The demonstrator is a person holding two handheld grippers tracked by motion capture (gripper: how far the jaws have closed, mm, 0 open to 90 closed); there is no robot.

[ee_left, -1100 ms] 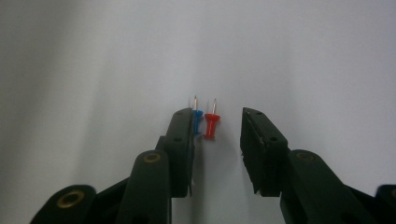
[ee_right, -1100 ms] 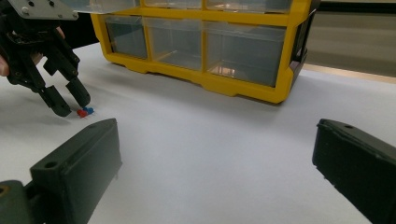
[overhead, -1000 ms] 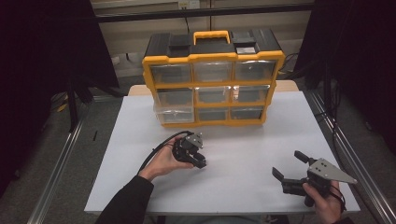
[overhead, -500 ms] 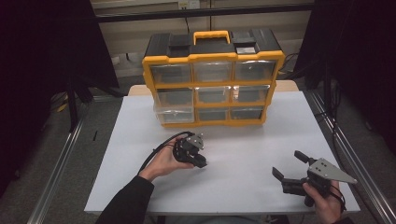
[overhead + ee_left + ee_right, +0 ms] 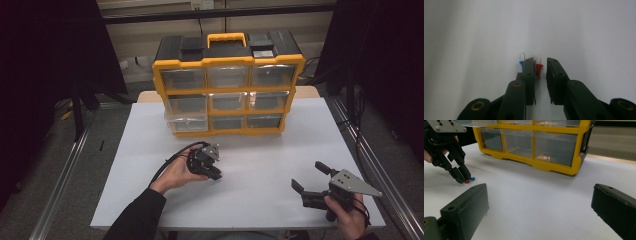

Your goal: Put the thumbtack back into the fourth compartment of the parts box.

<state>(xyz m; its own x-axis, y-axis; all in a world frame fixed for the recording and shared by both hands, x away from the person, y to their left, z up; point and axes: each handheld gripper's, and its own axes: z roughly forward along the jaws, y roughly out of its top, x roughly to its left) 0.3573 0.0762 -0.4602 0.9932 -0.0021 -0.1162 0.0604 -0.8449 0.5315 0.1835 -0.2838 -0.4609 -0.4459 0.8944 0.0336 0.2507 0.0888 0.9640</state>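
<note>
White table [image 5: 260, 150]; left gripper [image 5: 540, 70] straddles red pushpin [image 5: 539, 68].

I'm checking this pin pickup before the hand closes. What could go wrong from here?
The red pushpin sits between the jaws of the left claw but close against one jaw, so closing may tip or flick it instead of gripping it squarely.

The blue pushpin lies just outside the same jaw; that jaw could knock it away across the white table.

Both pins have exposed metal points, and the small heads could slip.
</note>
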